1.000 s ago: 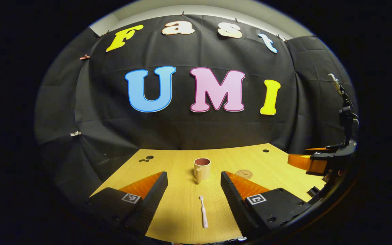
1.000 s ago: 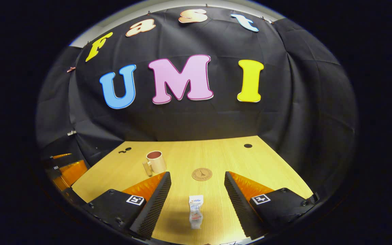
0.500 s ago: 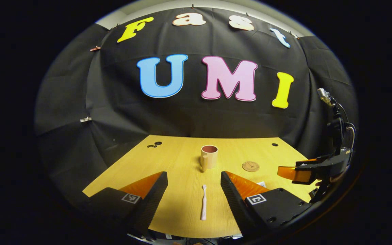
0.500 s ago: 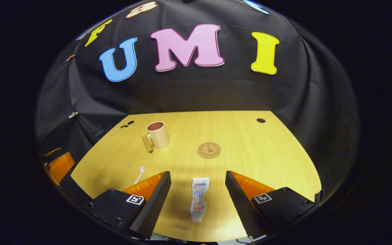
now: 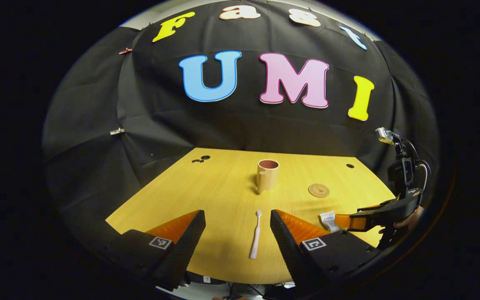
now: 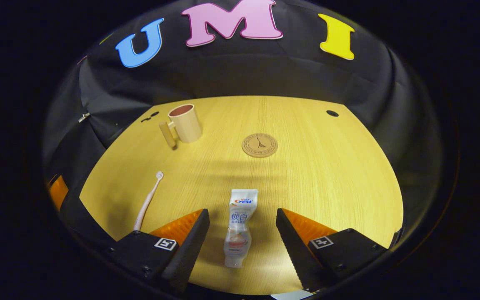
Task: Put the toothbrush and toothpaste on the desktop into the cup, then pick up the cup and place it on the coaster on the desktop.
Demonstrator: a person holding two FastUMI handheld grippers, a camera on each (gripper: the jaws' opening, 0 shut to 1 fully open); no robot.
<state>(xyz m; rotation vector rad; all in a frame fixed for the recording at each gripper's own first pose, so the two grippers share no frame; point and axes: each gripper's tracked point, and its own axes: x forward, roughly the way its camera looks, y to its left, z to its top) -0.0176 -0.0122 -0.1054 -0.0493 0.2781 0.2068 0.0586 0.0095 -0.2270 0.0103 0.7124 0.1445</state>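
The left gripper (image 5: 236,233) is held spread, with the toothbrush (image 5: 255,240) lying flat on the wooden desktop (image 5: 206,187) between its fingers — untouched. The right gripper (image 6: 242,239) is likewise spread around the toothpaste tube (image 6: 238,227). Farther back, the cup (image 6: 183,123) is seen upright, well apart from the coaster (image 6: 259,145).

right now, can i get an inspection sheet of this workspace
surface: wooden desktop, small round holes near the back edge
job's things: toothbrush and toothpaste flat on the desktop; cup upright, nothing seen inside; coaster bare
clutter: nothing seen
grippers: left hand-held gripper open, straddling the toothbrush; right hand-held gripper open, straddling the toothpaste
cables: a cable on the right hand-held gripper
surroundings: black cloth wall
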